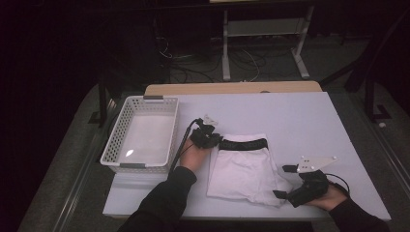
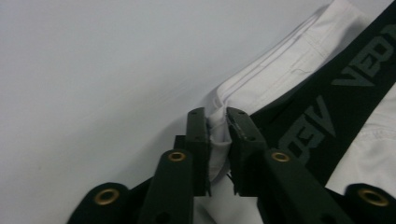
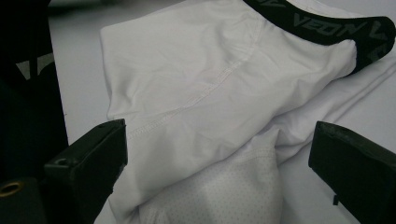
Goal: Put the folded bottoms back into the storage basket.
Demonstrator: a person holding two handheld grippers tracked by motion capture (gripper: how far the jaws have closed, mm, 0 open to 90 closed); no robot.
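Observation:
A pair of folded white underpants (image 1: 241,171) with a black lettered waistband (image 1: 243,144) lies on the white table (image 1: 295,113). My left gripper (image 1: 215,140) is at the garment's upper left corner. In the left gripper view it (image 2: 217,114) is shut on a pinch of white fabric (image 2: 218,135) beside the waistband (image 2: 345,93). My right gripper (image 1: 284,181) sits at the garment's lower right corner, jaws wide apart. In the right gripper view it (image 3: 219,130) is open, and the underpants (image 3: 187,70) lie between and ahead of the jaws, untouched by the pads.
A white perforated basket (image 1: 112,140) stands at the table's left, next to my left hand. A wooden strip (image 1: 232,88) runs along the table's far edge. Beyond it are table legs and cables on a dark floor.

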